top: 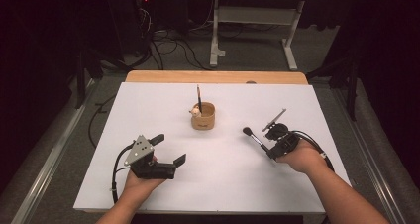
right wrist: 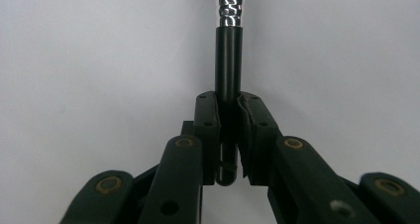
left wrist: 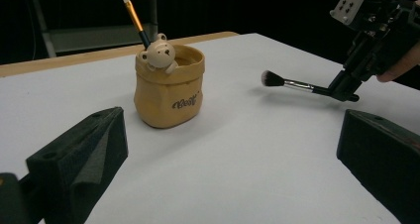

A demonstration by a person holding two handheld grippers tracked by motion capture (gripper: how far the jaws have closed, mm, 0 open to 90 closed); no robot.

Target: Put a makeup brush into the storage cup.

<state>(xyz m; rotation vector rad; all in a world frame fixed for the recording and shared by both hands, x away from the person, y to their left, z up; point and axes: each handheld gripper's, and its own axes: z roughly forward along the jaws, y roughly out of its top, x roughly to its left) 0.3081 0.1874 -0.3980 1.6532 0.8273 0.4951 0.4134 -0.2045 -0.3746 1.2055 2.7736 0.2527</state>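
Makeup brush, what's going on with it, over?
Right gripper clamped on makeup brush handle. Left gripper open, idle. Bear cup ahead, path clear.

Two brushes: one brush (top: 254,138) with a dark handle, one thin brush (top: 199,99) standing in the pot. One tan pot (top: 203,117). Two tongs. One table (top: 163,100).

Lab recording bay, indicated by black-curtained surroundings, cables (top: 168,45) strewn on grey floor, white-covered table (top: 163,110), metal frame stand (top: 255,16).

Cup (top: 203,117) at table (top: 148,105) centre with a brush (top: 198,97) in it; second brush (top: 253,138) right of it, nearer
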